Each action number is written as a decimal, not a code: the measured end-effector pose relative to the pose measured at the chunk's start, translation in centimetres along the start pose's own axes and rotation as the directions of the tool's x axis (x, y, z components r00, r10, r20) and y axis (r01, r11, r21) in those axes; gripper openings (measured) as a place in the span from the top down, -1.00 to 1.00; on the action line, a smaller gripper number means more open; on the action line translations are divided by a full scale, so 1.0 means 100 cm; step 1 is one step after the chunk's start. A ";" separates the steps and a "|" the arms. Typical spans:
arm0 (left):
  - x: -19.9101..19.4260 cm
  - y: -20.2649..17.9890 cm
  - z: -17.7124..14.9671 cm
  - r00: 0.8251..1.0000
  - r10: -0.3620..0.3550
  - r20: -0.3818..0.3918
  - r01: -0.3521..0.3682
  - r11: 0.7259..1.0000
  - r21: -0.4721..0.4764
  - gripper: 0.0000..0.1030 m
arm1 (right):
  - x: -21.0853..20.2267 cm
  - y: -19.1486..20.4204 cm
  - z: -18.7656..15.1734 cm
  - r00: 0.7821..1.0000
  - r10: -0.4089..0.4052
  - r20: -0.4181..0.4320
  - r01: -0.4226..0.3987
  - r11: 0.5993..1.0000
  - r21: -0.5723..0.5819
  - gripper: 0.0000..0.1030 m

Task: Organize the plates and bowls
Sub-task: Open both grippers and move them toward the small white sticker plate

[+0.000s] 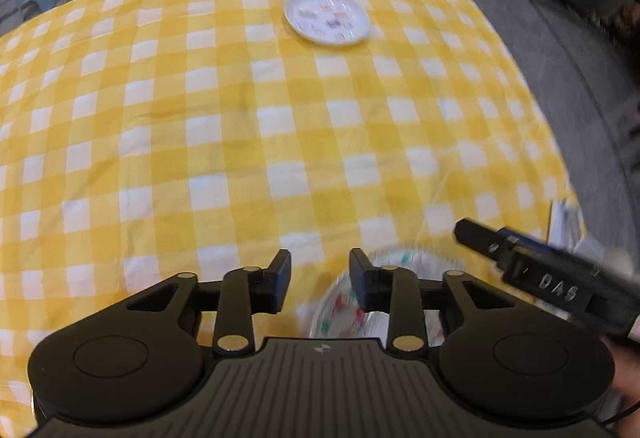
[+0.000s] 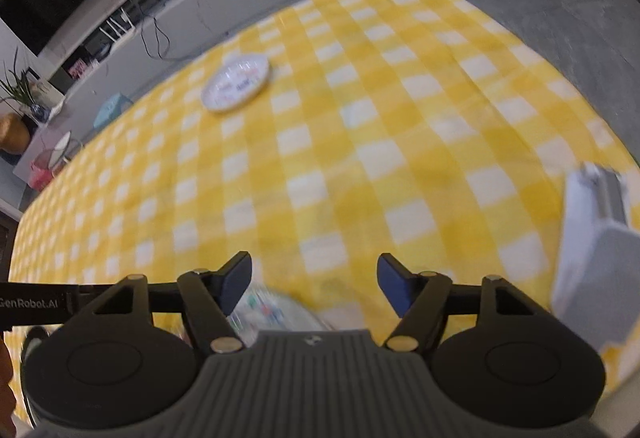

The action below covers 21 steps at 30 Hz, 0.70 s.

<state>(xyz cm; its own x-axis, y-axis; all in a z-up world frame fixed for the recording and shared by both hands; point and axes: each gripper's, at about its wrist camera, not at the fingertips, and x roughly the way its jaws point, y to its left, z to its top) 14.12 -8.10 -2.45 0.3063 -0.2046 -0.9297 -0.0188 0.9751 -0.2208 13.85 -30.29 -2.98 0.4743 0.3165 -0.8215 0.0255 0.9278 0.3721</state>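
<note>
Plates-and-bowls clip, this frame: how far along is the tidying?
Looks done: a speckled white dish lies on the yellow checked tablecloth just past both grippers. In hand: nothing; the left gripper and right gripper stand open and empty. Left: the round white patterned plate sits alone at the far side.

My two wrist cameras look steeply down from close above the tablecloth (image 1: 240, 109); both share the far plate (image 1: 327, 18).
</note>
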 end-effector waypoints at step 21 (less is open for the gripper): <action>0.039 0.045 0.092 0.994 -0.048 0.095 0.070 0.967 -0.244 0.15 | 0.078 0.017 0.074 0.994 0.076 0.078 -0.084 0.991 0.106 -0.28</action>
<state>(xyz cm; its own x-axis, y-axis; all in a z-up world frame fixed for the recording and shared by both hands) 23.95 -3.72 -4.39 0.3960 -0.2419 -0.8858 -0.2293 0.9080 -0.3505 24.12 -27.69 -5.51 0.5417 0.3694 -0.7551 0.0791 0.8719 0.4832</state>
